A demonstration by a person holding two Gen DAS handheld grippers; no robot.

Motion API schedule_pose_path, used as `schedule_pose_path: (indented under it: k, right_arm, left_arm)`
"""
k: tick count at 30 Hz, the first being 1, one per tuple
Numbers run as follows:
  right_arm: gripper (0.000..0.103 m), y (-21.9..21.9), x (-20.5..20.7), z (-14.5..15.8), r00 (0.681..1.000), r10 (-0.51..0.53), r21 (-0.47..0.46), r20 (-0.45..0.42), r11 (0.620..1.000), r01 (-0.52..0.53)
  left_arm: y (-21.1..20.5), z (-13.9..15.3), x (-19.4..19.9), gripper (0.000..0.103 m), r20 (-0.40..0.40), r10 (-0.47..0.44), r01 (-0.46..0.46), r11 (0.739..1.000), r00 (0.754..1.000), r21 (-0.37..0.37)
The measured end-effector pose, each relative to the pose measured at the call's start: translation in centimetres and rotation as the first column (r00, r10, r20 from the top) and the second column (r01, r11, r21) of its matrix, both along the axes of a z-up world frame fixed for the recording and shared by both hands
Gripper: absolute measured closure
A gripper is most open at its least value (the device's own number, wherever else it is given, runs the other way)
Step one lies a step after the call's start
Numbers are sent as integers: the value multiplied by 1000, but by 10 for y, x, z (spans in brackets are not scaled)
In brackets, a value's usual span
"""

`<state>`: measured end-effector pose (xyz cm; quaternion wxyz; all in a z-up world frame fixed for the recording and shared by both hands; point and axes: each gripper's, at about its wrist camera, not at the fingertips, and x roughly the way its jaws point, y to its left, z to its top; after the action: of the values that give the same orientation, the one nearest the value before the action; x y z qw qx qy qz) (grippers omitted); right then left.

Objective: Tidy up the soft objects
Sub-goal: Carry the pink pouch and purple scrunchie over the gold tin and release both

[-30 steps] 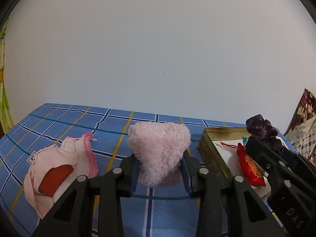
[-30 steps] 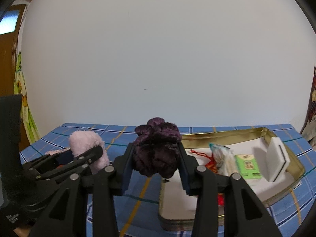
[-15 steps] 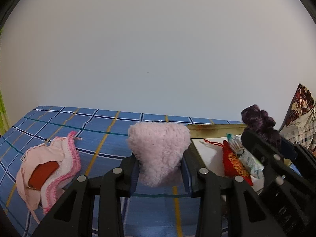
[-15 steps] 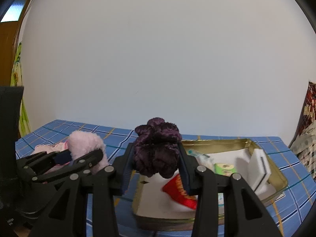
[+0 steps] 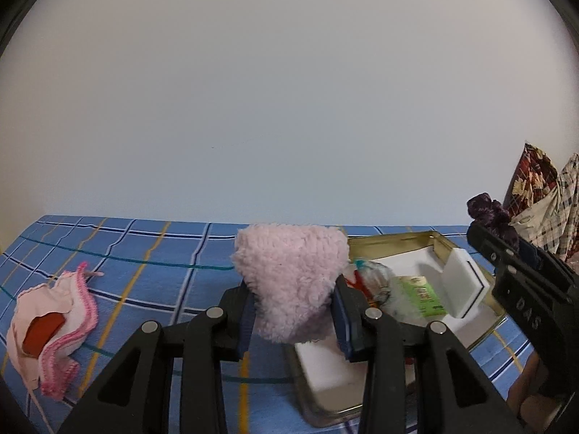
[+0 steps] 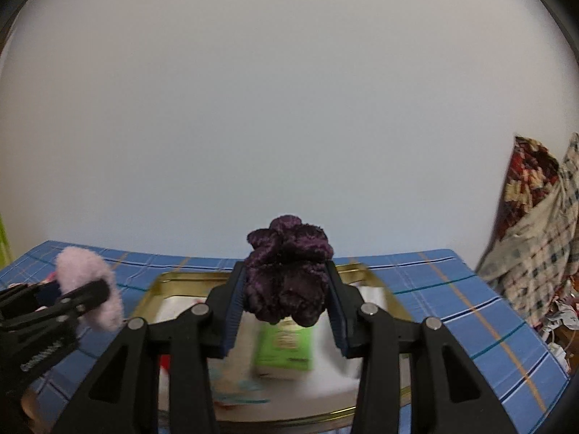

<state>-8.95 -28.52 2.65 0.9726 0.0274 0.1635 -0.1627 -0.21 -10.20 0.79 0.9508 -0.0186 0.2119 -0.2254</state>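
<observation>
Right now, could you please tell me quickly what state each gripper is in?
Left gripper: closed on the pink fluffy scrunchie.
Right gripper: closed on the dark purple scrunchie.

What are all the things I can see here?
pink puff: 1, pale pink, held in left tool
purple scrunchie: 1, dark purple, held in right tool
tin: 1, gold, on the cloth, white inside
green packet: 1, green, in the tin
white block: 1, white, in the tin, leaning on its wall
red pouch: 1, red, in the tin, mostly hidden
pink cloths: small pile, pink, on the cloth, left
cloth: 1, blue checked, covers the table
laundry: pile, patterned, far right
left tool: 1, black
right tool: 1, black
</observation>
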Motion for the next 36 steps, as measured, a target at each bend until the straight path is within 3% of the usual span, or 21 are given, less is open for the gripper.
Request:
schedule_pose_path:
  k: [14,26,36]
  right_arm:
    - [61,-65,9,0,991,-130,1,-10,991,130]
    - [61,-69,46,-22,988,-74,-13,-133,997,73]
    - [60,-66,54,-34,979,-36,0,-200,999,37]
  left_arm:
    - [-49,5,5,64,-13,-59,60,998,998,29]
    - [-87,-9,23,64,-79,-59,66,994,995,93]
    - [-89,-8,25,64,-119,-42,57,991,992,119]
